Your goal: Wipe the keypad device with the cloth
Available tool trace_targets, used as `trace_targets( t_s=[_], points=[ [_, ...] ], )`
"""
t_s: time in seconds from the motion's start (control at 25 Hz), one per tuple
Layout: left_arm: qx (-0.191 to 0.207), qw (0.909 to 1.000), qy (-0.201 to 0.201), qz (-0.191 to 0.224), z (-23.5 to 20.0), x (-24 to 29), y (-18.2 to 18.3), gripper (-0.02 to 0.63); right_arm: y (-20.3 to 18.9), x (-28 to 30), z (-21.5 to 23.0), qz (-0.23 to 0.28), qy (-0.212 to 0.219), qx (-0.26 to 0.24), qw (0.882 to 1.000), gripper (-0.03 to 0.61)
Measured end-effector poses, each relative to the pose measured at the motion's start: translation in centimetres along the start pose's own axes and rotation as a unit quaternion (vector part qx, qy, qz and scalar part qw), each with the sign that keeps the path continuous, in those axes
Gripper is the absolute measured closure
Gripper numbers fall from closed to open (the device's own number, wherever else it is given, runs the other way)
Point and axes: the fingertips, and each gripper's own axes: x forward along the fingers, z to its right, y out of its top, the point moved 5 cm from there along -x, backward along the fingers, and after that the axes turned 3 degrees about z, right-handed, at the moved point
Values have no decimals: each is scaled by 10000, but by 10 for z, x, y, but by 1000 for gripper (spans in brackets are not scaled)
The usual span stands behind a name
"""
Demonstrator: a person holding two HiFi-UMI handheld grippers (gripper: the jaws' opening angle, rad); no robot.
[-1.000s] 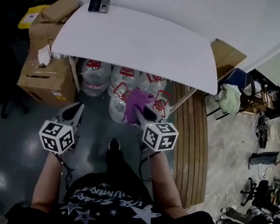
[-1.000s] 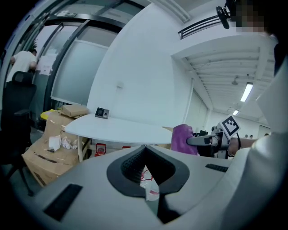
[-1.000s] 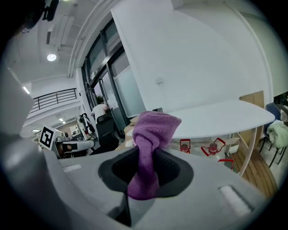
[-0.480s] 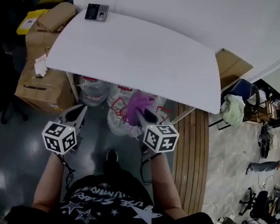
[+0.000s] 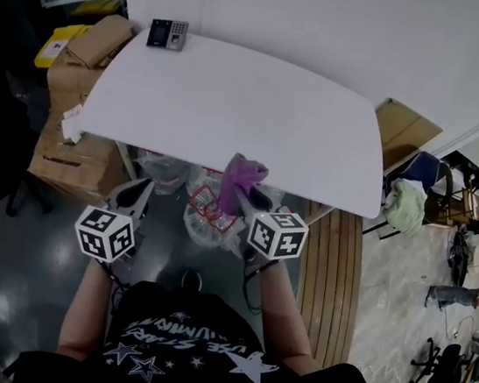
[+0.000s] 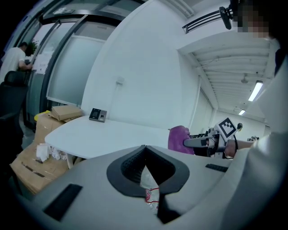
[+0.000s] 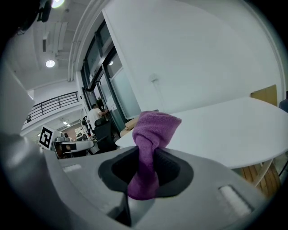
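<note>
The keypad device is a small dark box with a screen and keys. It lies at the far left corner of the white table and shows small in the left gripper view. My right gripper is shut on a purple cloth, which bunches up above the jaws at the table's near edge. My left gripper hangs below that edge on the left, its jaws closed together with nothing between them. Both grippers are far from the keypad.
Cardboard boxes are stacked left of the table, with a yellow box behind them. Large water bottles stand under the table. Wooden planks lie on the floor at the right. A person stands far off by the glass wall.
I have stepped closer to the table. Both grippers rose toward its near edge, and the purple cloth now overlaps that edge. Neither grip has changed.
</note>
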Motion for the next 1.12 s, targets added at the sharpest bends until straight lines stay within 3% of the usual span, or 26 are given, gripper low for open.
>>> trace_targets(
  t_s=[0.44, 0.8, 1.12],
  points=[
    [-2, 9998, 131, 122, -23, 5, 11, 606, -3, 18, -3, -45, 77, 14, 10000, 486],
    [-142, 9997, -2, 187, -80, 44, 31, 606, 19, 54, 7, -48, -280, -40, 9996, 486],
    [-173, 9996, 36, 236, -146, 79, 59, 606, 49, 124, 9, -44, -354, -53, 9993, 486]
  ],
)
